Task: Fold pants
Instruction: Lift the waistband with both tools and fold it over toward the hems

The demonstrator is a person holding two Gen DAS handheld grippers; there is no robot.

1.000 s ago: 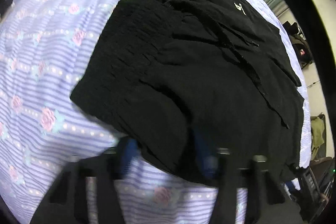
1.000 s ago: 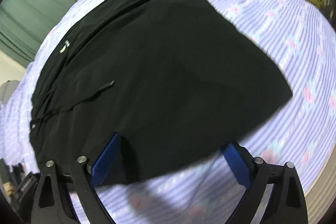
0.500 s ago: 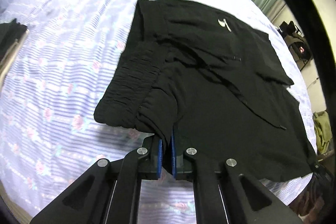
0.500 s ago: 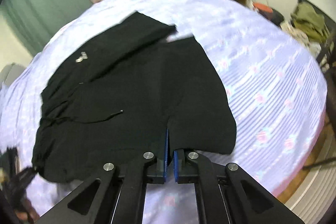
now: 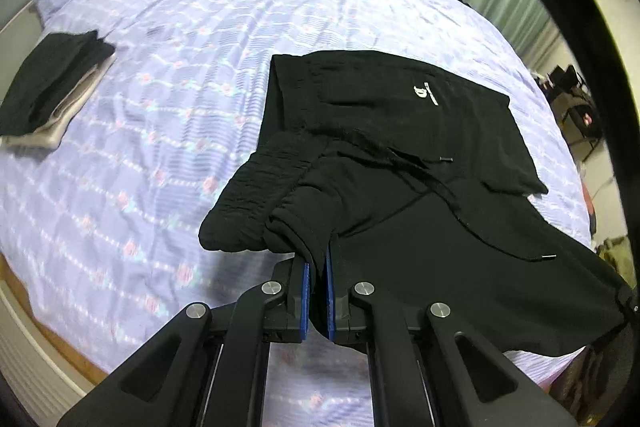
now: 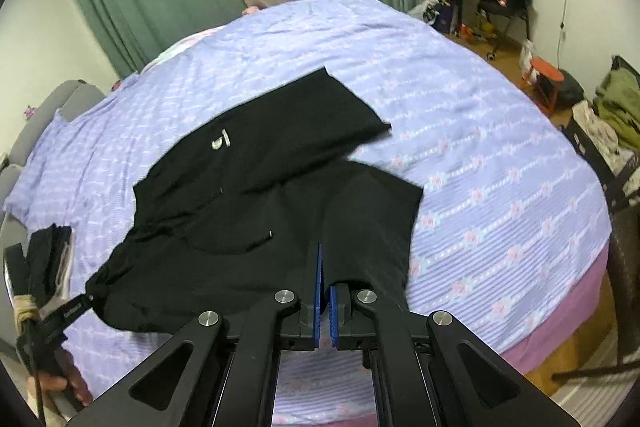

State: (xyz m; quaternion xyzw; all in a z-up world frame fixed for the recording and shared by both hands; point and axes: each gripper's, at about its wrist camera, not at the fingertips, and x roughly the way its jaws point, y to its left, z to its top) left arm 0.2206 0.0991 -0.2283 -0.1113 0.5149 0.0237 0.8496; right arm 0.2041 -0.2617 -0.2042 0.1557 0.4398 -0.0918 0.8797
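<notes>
Now that both tools went from spread wide to clamped, left tool [image 5: 316,271] pinches the pants [image 5: 400,163] waistband and right tool [image 6: 325,277] a leg hem, lifted off the bed's [image 5: 160,107] near edge, ready to fold over.

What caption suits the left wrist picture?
Left gripper pinching the waistband of black fabric pants above a lilac floral bedsheet.
</notes>
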